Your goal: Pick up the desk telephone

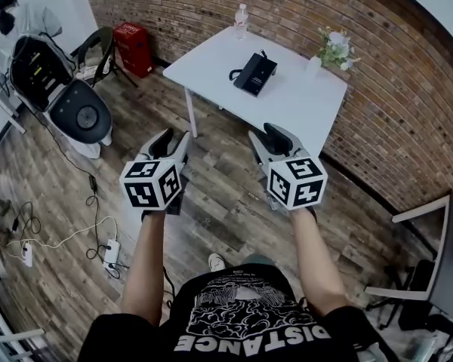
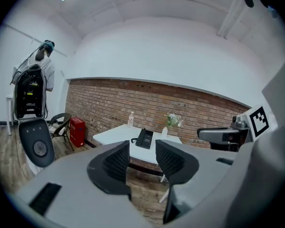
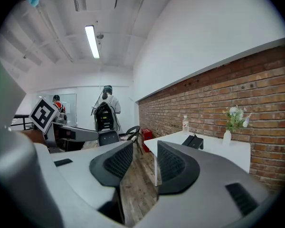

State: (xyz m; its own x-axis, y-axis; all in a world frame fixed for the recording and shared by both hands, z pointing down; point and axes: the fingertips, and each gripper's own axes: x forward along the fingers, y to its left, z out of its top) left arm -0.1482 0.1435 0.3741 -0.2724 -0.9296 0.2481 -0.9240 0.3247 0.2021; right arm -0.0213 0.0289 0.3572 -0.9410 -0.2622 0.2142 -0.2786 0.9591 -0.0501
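Both arms out fwd, left gripper [image 1: 171,140] & right gripper [image 1: 269,136] (jaws part-open, empty) short of desk telephone [image 1: 254,74].

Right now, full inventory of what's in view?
table: 1, white, by the brick wall
desk telephone: 1, black, mid-table
water bottle: 1, clear, table's far corner
vase of flowers: 1, white, table's wall-side edge
case: 1, red, floor by the wall
chair: 1, black, beside the case
power strip: 1, white, floor at left
left hand-held gripper: 1, grey, jaws apart, empty
right hand-held gripper: 1, grey, jaws apart, empty
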